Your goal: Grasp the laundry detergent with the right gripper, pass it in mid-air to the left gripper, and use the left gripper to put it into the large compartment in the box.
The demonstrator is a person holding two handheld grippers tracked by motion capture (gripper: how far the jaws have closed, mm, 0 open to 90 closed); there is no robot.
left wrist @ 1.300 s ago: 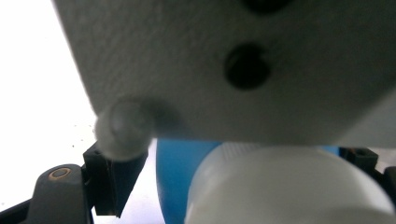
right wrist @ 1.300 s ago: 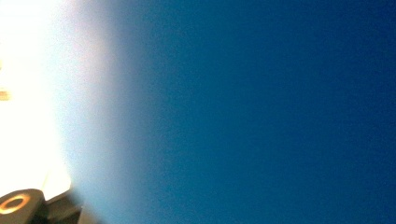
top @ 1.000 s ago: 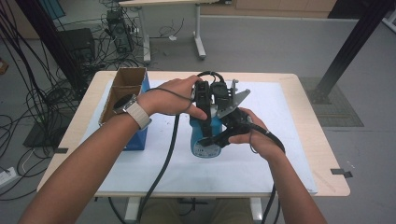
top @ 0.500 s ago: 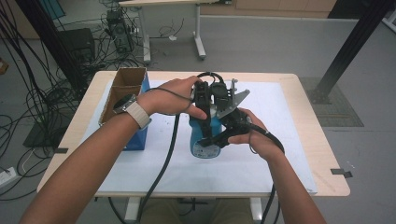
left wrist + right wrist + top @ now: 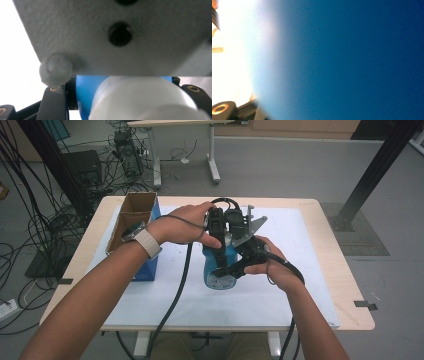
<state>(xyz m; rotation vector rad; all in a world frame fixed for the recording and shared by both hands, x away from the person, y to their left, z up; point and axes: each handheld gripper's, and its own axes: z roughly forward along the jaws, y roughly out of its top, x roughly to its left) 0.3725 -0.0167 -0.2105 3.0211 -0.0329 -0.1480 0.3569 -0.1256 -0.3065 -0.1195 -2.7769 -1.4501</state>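
Out in the middle of the white-topped table [image 5: 300, 285] we've got the blue plastic bottle [image 5: 218, 270] lying with its long axis toward us, right gripper [image 5: 235, 268] clamped across its body, left gripper [image 5: 220, 227] just closed on its white cap [image 5: 140, 100].
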